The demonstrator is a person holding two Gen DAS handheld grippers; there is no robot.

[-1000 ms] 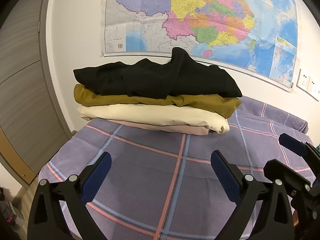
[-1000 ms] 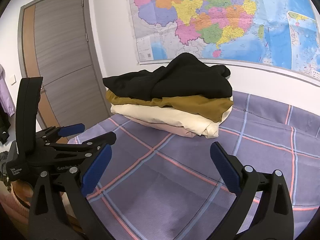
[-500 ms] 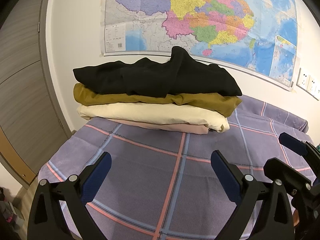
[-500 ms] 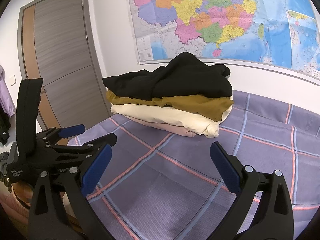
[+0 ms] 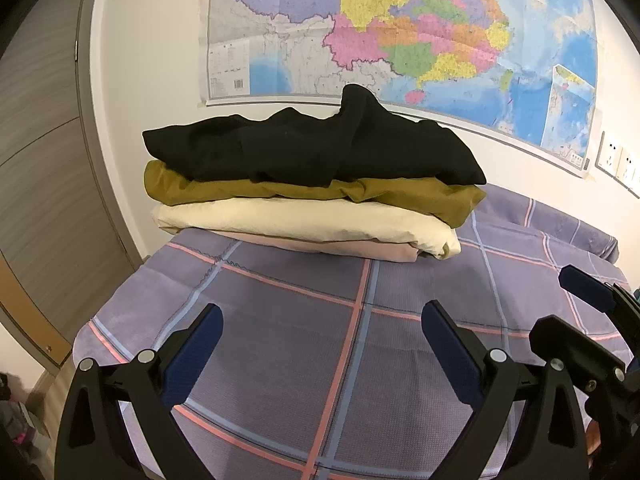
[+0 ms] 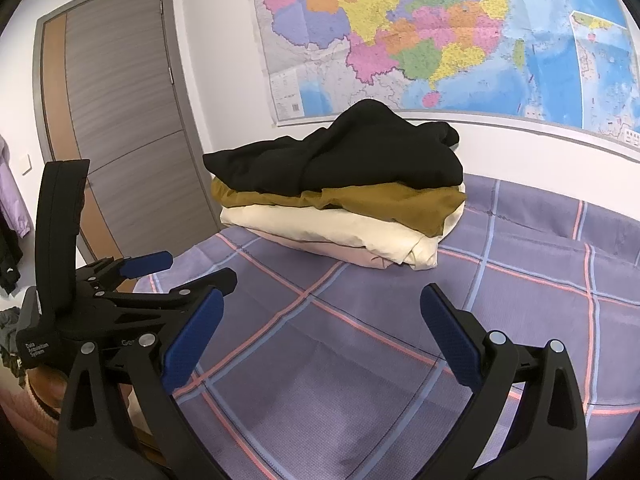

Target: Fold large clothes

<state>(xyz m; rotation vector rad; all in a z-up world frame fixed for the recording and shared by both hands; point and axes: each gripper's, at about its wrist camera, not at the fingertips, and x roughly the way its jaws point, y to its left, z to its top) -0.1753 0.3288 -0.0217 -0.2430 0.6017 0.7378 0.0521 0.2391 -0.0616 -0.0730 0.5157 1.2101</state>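
left claw [image 5: 322, 330]: apart, empty | right claw [image 6: 322, 322]: apart, empty | clothes stack [image 5: 312, 184]: 4 folded, on bed [image 5: 280, 320]

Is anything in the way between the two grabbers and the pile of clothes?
No. Only bare checked bedspread lies between the open left gripper, the open right gripper and the pile of clothes.

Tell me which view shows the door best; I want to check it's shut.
The right wrist view: the door shows nearly whole, with frame and hinge edge, and looks shut. The left wrist view catches only a curved strip of it at the left edge.
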